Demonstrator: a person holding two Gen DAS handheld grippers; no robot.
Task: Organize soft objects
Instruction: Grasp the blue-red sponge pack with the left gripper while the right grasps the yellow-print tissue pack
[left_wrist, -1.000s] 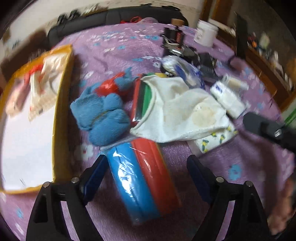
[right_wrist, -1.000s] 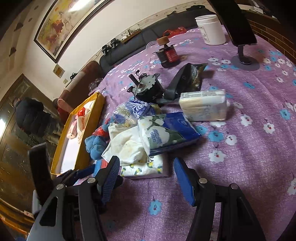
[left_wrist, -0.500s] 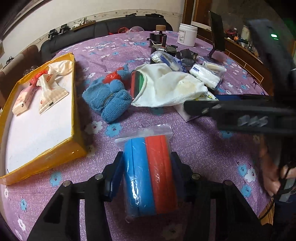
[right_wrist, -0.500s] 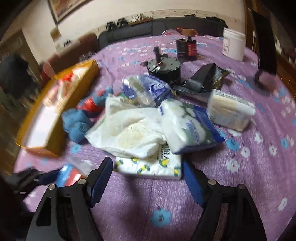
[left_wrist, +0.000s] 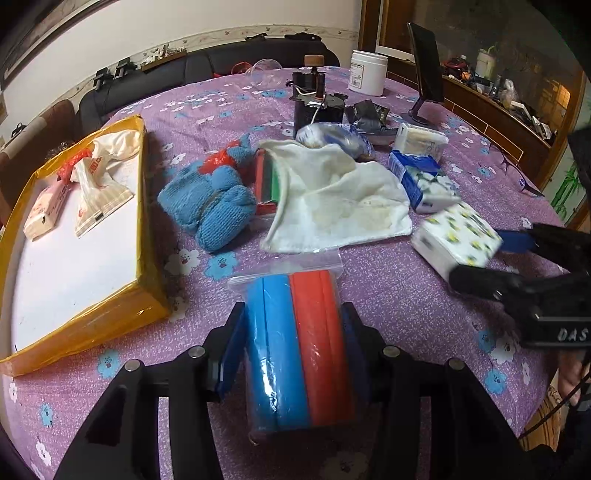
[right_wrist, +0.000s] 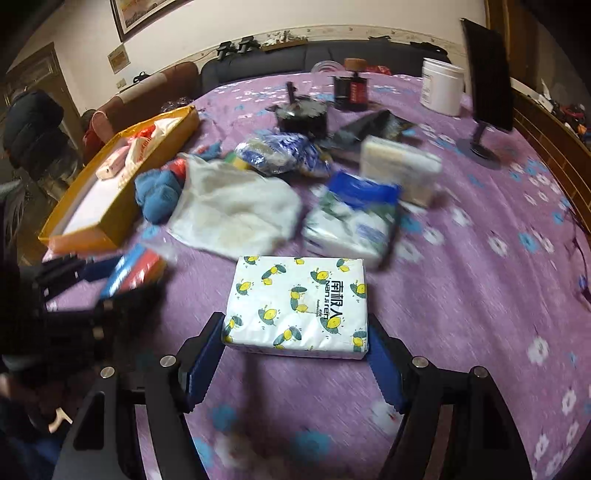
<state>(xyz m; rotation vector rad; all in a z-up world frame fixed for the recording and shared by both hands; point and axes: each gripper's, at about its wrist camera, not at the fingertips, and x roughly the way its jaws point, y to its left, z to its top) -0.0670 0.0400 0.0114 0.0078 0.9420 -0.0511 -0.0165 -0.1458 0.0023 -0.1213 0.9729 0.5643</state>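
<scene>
My left gripper (left_wrist: 293, 354) is shut on a clear bag of blue and red sponges (left_wrist: 299, 343), held above the purple tablecloth. My right gripper (right_wrist: 295, 365) is shut on a tissue pack with a lemon print (right_wrist: 299, 302); it also shows in the left wrist view (left_wrist: 458, 236). A yellow-rimmed tray (left_wrist: 88, 325) at the left holds several soft packets (left_wrist: 92, 188). A blue knitted piece (left_wrist: 210, 199), a white cloth (left_wrist: 340, 195) and a blue-white tissue pack (left_wrist: 424, 177) lie in the middle pile.
Behind the pile stand a black motor part (left_wrist: 314, 107), a white jar (left_wrist: 367, 72), a phone on a stand (left_wrist: 424, 66) and a wrapped tissue block (left_wrist: 419, 136). Glasses (left_wrist: 517, 177) lie at the right. A dark sofa (left_wrist: 221, 62) runs behind the table.
My left gripper closed on the sponge bag and lifted it off the cloth. My right gripper closed on the lemon-print tissue pack and drew it out from the pile.
</scene>
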